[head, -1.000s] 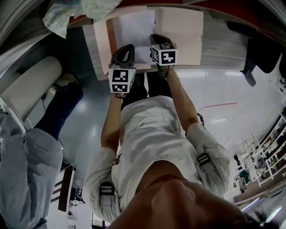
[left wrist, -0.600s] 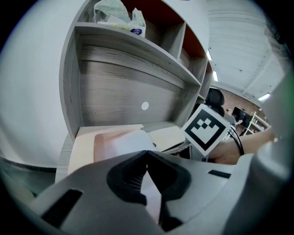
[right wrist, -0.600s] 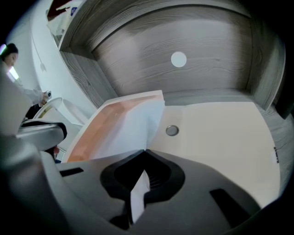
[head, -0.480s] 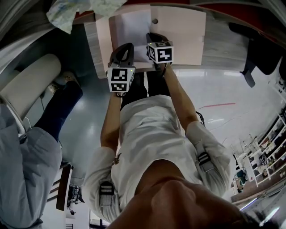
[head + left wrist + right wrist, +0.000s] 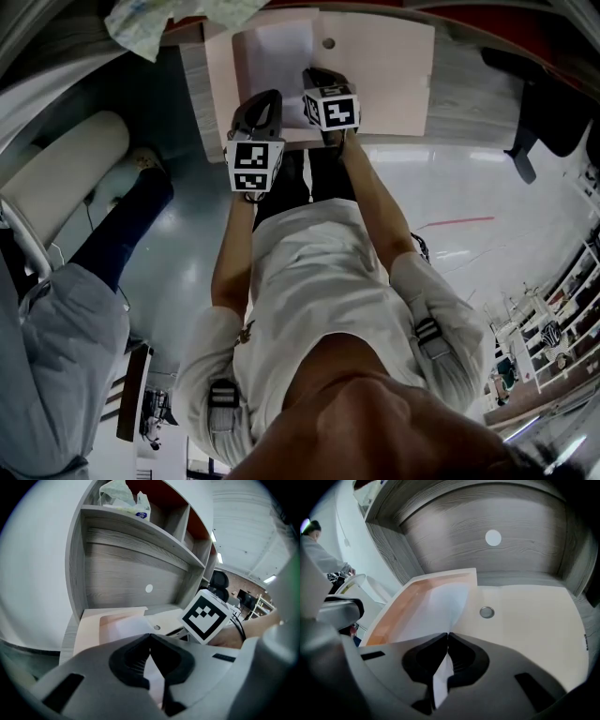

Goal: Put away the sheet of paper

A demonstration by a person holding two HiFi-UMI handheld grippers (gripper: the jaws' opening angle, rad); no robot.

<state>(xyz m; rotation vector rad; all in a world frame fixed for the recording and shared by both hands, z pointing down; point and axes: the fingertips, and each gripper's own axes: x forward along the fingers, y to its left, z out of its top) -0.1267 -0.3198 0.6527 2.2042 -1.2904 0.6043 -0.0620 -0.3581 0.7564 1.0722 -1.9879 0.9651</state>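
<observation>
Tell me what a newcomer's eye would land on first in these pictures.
The white sheet of paper stands out first. It is pinched at its near edge by the left tool and the right tool, both shut on it. Its far end lies in a shallow orange-walled tray at the left of the pale desk, under grey wooden shelves.

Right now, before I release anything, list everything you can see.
sheet of paper: one, white, lying partly in the tray, near edge pinched
tray: one, orange inside, left part of the desk
desk: one, cream top, wood-grain back panel
grommet: one, metal, in the desktop right of the tray
plastic bag: one, white, upper shelf
office chair: one, black, beyond the desk
bystander: one, grey trousers, left
left gripper: grey, shut on the sheet
right gripper: grey, shut on the sheet
</observation>
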